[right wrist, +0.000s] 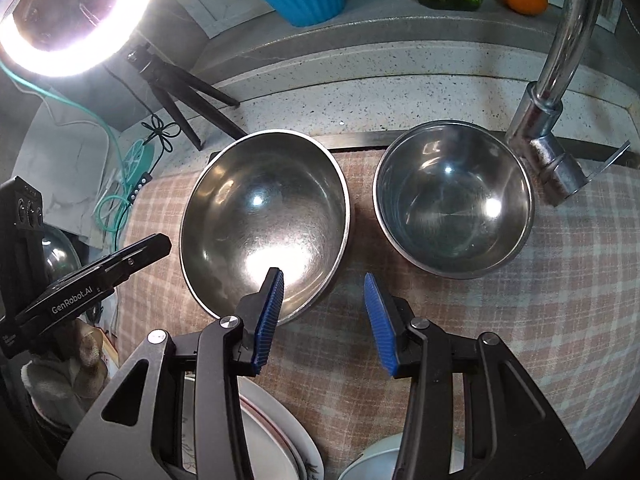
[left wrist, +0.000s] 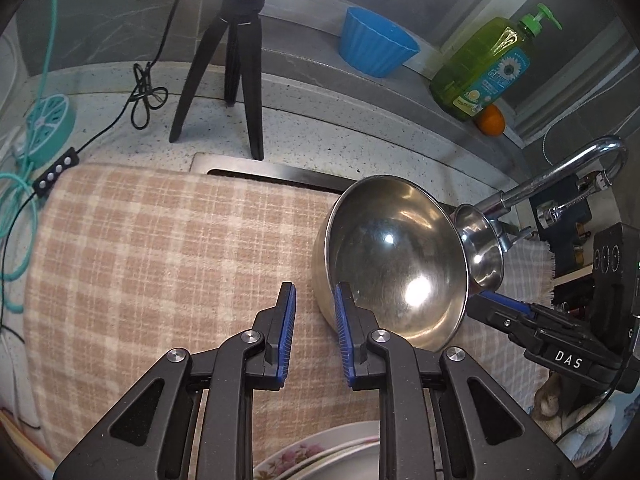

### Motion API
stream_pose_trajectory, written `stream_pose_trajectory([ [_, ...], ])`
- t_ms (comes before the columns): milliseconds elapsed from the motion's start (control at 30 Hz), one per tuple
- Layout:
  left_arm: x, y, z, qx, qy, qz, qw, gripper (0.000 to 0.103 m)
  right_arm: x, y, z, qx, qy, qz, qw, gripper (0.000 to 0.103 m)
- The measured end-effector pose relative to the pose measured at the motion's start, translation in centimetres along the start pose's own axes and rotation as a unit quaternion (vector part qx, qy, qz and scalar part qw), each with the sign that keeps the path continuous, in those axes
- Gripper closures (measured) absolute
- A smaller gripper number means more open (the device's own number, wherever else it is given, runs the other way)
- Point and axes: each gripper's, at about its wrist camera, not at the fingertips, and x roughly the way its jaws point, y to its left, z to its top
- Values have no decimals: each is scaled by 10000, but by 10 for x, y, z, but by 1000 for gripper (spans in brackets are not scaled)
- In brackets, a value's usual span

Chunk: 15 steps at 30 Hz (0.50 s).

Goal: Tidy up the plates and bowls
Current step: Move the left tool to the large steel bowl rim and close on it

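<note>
A large steel bowl [right wrist: 266,216] sits on the checked cloth [right wrist: 560,280], with a smaller steel bowl [right wrist: 454,200] to its right. In the left wrist view the large bowl [left wrist: 396,256] hides most of the small one [left wrist: 482,248]. My left gripper [left wrist: 315,300] is open and empty, just left of the large bowl's near rim. My right gripper [right wrist: 324,284] is open, its left finger over the large bowl's near rim. White plates [right wrist: 272,432] lie stacked below the grippers, also in the left wrist view [left wrist: 320,456].
A black tripod [left wrist: 232,68] stands on the counter behind the cloth. A blue tub [left wrist: 376,42], a green soap bottle [left wrist: 480,68] and an orange [left wrist: 491,120] sit on the back ledge. A chrome faucet [right wrist: 560,80] rises at right. Cables [left wrist: 24,200] lie at left.
</note>
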Motion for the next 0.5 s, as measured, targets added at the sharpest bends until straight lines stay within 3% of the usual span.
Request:
stream_pose_trajectory([
  [500,28,-2,14,89,239,62,9997,85,26,0,11,53,242,-29,9997,76],
])
